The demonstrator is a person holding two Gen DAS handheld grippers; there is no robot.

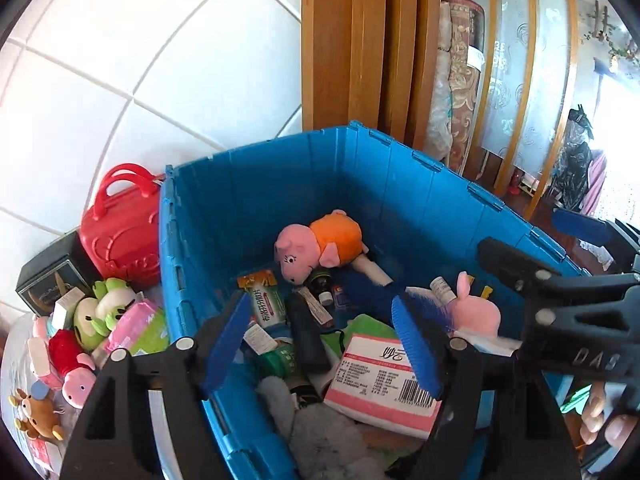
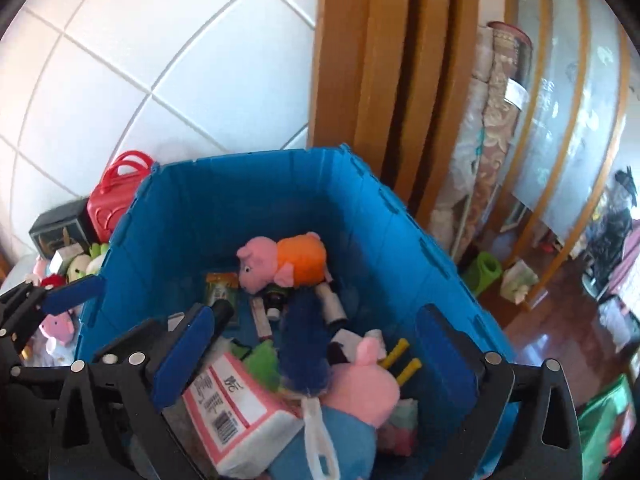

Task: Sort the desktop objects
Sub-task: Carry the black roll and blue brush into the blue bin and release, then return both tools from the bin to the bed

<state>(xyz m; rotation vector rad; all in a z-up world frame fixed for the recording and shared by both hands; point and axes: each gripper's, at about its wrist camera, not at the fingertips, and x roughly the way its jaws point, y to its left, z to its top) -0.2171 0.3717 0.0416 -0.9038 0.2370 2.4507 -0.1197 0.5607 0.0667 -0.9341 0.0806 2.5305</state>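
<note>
A blue bin [image 1: 260,184] [image 2: 224,192] holds several sorted objects. Among them are a pig plush in an orange dress [image 1: 320,244] [image 2: 280,264], a toothpaste box [image 1: 264,300], a pink-and-white package with a barcode [image 1: 376,384] [image 2: 232,404], a pink pig plush [image 1: 476,312] [image 2: 364,384] and a blue fluffy brush [image 2: 304,352]. My left gripper [image 1: 320,346] hangs open over the bin's near left side, with nothing pressed between its pads. My right gripper [image 2: 314,356] [image 1: 520,232] stands wide open above the brush and pink pig, its pads clear of both.
Left of the bin lie a red toy handbag [image 1: 120,228], a black box [image 1: 48,280] and several small plush toys [image 1: 76,356]. Behind are a white tiled wall, wooden door frames [image 1: 360,40] and a rolled carpet [image 1: 460,80]. A person's fingers [image 1: 600,420] show at right.
</note>
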